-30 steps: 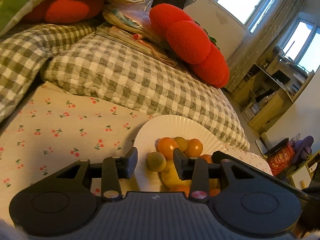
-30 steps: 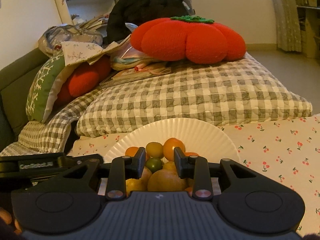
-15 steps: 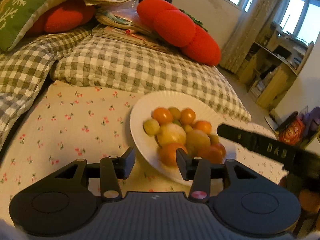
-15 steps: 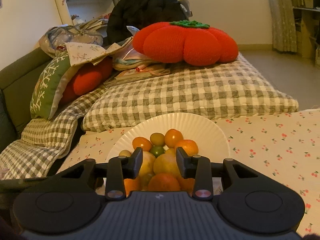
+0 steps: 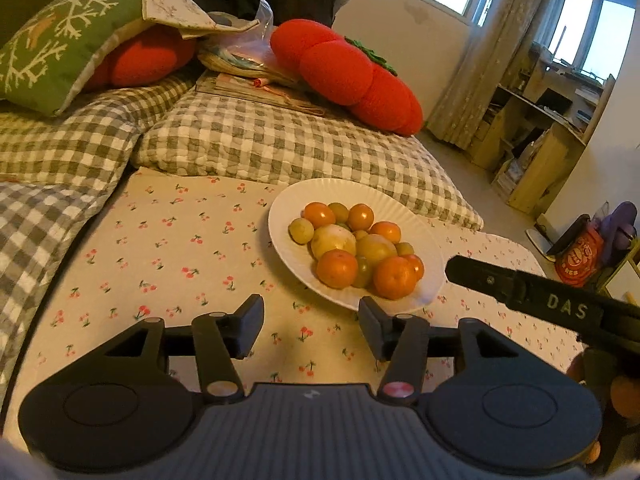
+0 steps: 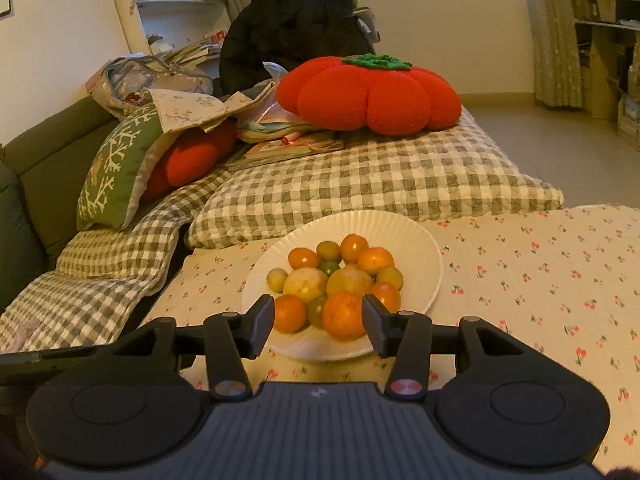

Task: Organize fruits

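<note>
A white paper plate (image 5: 288, 236) (image 6: 424, 256) sits on the cherry-print sheet and holds a heap of several orange, yellow and green fruits (image 5: 352, 244) (image 6: 340, 280). My left gripper (image 5: 311, 322) is open and empty, a short way in front of the plate's near left edge. My right gripper (image 6: 318, 324) is open and empty, its jaws framing the near oranges (image 6: 344, 314) from above the plate's front rim. The right gripper's black body (image 5: 540, 300) shows at the right of the left wrist view.
A grey checked quilt (image 5: 280, 140) (image 6: 380, 176) lies just behind the plate. A red tomato-shaped cushion (image 5: 352, 76) (image 6: 368, 92) and a green snowflake pillow (image 5: 60, 52) (image 6: 116, 164) rest on it. The cherry-print sheet (image 5: 168, 248) (image 6: 540, 272) spreads left and right of the plate.
Both grippers have pulled back and risen away from the plate. Their jaws have opened wider. The plate and fruits have stayed in place.
</note>
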Motion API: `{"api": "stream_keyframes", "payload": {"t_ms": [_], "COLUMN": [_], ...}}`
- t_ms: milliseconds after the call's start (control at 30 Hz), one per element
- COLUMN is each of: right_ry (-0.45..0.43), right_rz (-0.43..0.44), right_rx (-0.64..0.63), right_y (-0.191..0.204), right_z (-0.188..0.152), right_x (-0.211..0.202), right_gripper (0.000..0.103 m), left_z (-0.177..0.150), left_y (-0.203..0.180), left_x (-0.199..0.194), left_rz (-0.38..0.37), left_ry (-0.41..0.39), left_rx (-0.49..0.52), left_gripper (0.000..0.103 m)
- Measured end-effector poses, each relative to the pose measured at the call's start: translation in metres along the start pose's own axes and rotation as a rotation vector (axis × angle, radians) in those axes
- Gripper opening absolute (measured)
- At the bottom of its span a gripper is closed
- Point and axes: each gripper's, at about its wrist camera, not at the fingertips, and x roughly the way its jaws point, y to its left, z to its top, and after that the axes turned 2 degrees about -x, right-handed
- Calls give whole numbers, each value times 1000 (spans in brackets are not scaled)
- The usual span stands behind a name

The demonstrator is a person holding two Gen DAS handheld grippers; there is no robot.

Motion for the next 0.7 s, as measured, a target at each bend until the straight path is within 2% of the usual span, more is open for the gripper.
{"api": "stream_keyframes", "payload": {"t_ms": [400, 500, 567, 700], "right_ry": [-40, -57, -65, -54], "right_rz": [-37, -53, -65, -75], "right_rx": [-48, -65, -60, -37], "right_y": [22, 25, 24, 21], "right_z": [-24, -27, -30, -37], "right_x": [-42, -48, -51, -57], "right_gripper": [58, 64, 72, 78], "left_z": [-21, -25, -27, -30], "left_y": [-10, -14, -15, -17], "left_x": [-26, -30, -33, -39], "left_rz": [-5, -5, 2, 17], "left_ry": [11, 15, 12, 9], "left_rx": [25, 36, 46, 53], "left_gripper": [51, 53, 56, 64]}}
